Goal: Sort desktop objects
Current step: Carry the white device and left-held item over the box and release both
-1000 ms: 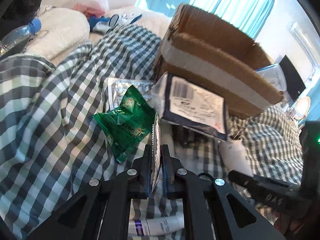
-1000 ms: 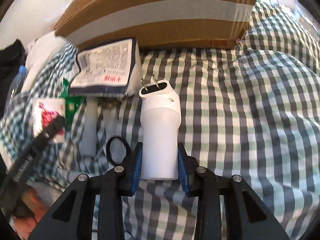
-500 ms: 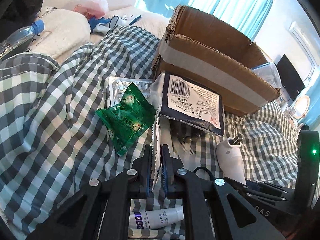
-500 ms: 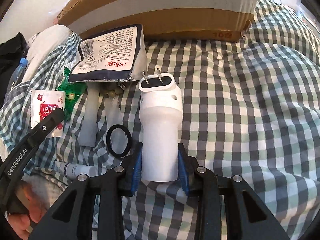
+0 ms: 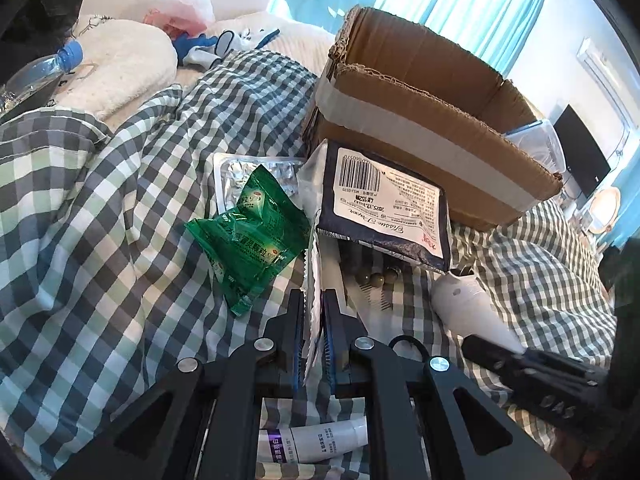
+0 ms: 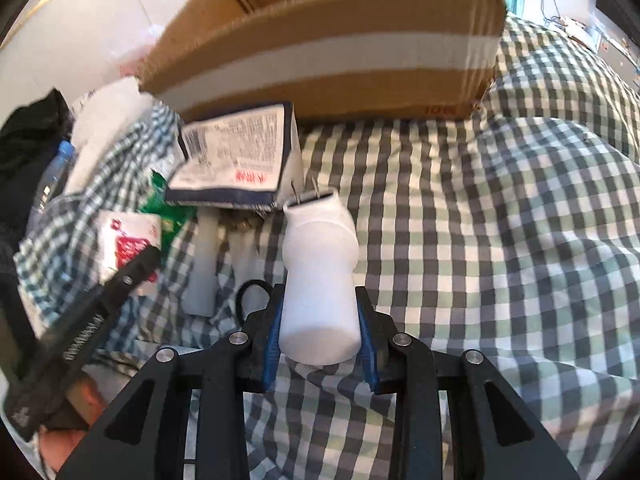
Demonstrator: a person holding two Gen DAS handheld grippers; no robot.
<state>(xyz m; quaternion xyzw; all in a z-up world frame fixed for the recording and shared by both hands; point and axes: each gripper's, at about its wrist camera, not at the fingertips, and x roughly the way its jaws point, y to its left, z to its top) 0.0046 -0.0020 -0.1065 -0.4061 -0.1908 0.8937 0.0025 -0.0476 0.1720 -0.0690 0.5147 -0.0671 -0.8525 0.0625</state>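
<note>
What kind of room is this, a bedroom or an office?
Most likely a bedroom: the items lie on a checked quilt, with a white pillow behind it and teal curtains at a bright window.

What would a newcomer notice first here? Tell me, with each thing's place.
First, the big open cardboard box at the far side of the checked bedspread. Next, the white plug-in device clamped in the right gripper, prongs pointing at the box. Then the thin white sachet pinched edge-on in the left gripper, beside a green packet.
</note>
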